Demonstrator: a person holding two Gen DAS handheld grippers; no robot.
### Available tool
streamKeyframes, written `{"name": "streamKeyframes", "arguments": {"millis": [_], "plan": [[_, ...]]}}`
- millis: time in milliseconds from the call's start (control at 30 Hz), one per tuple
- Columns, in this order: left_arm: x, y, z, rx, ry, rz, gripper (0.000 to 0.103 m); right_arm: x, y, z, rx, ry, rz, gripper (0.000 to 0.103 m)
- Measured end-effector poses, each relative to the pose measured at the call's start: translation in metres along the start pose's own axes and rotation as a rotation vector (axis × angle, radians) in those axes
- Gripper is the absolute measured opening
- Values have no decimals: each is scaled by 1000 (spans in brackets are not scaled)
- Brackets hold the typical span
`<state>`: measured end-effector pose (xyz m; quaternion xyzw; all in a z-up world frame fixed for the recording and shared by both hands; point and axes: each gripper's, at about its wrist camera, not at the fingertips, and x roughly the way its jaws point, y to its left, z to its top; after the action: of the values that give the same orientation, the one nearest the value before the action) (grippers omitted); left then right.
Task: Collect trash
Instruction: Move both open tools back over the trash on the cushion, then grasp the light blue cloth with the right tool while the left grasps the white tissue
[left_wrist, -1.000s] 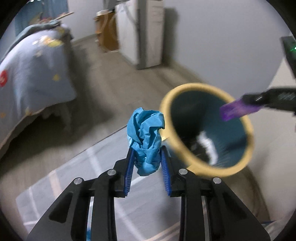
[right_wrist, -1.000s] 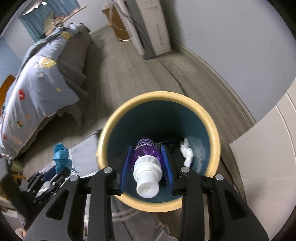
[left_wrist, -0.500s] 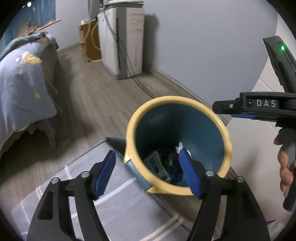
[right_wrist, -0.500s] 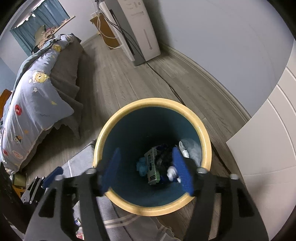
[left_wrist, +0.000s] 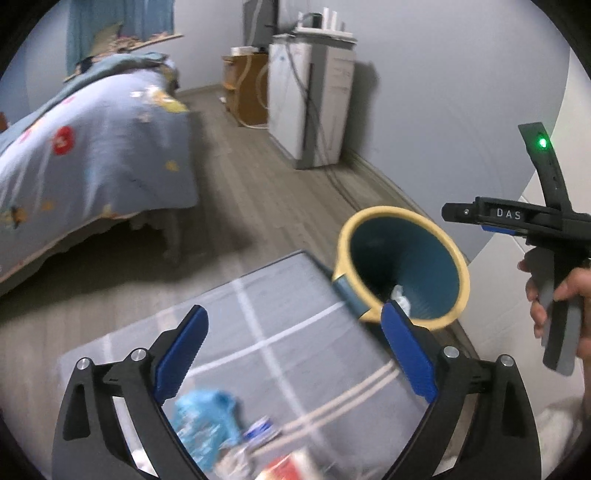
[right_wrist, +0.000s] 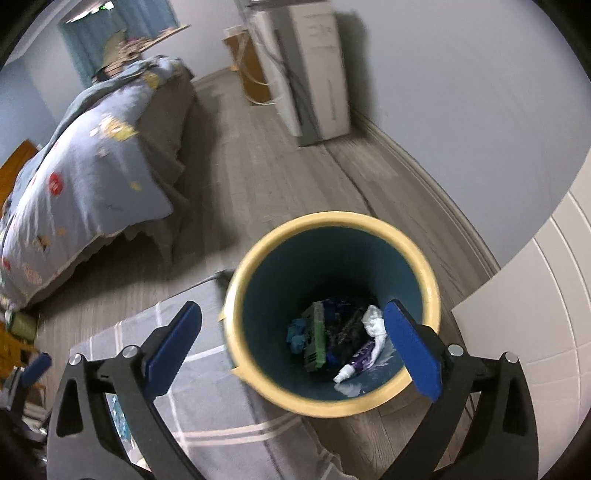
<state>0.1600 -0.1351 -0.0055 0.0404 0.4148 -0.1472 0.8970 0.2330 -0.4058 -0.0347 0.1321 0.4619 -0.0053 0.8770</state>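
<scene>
A teal bin with a yellow rim (right_wrist: 332, 229) stands on the floor; it also shows in the left wrist view (left_wrist: 402, 221). Inside lie the purple bottle (right_wrist: 356, 365), a crumpled blue paper (right_wrist: 297, 334), white tissue (right_wrist: 375, 321) and a green packet (right_wrist: 316, 339). My right gripper (right_wrist: 295, 347) is open and empty above the bin. My left gripper (left_wrist: 295, 350) is open and empty over a grey mat (left_wrist: 295, 295), left of the bin. A blue wrapper (left_wrist: 207, 421) and other blurred trash lie on the mat below it.
A bed with a blue patterned quilt (left_wrist: 74, 155) stands to the left. A white appliance (left_wrist: 314, 103) and a wooden cabinet (left_wrist: 247, 88) stand by the far wall. A white panel (right_wrist: 535, 314) is right of the bin. Wood floor lies between.
Both grippers opened: the blue paper and the purple bottle dropped into the bin. My left gripper then swung left and back over the mat; the right gripper rose a little.
</scene>
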Motion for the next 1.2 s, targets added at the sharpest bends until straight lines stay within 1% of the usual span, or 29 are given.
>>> {"name": "streamKeyframes", "arguments": {"millis": [100,233,367,500,667,700,800,867,933,1033,1067,1133,1200], "plan": [[-30,27,-17,-18,-8,61,94,-7,31,-14,-61,13,44,97],[-58,59,-39,-57,-19,128,95,-13,76,-35,-153,31,64,97],[-75,88,-66,-109,-23,177,95,-11,110,-59,-205,77,97,97],[-81,118,-93,-144,-13,227,95,-5,141,-80,-285,108,85,97],[-72,152,-116,-202,29,251,95,11,172,-101,-343,158,76,97],[-68,159,-121,-215,47,254,95,15,179,-104,-350,168,73,97],[-55,176,-134,-269,101,245,95,29,194,-109,-350,204,68,97],[-46,185,-143,-297,132,256,95,40,204,-112,-331,237,80,97],[-38,191,-149,-311,157,264,95,51,215,-114,-312,259,85,97],[-28,195,-156,-313,183,263,95,67,229,-121,-317,266,77,97],[-23,196,-158,-311,197,262,95,73,232,-124,-315,282,73,97],[-12,197,-163,-312,229,245,95,86,239,-127,-280,327,110,96],[-3,197,-166,-309,255,226,94,94,244,-129,-263,339,125,94]]}}
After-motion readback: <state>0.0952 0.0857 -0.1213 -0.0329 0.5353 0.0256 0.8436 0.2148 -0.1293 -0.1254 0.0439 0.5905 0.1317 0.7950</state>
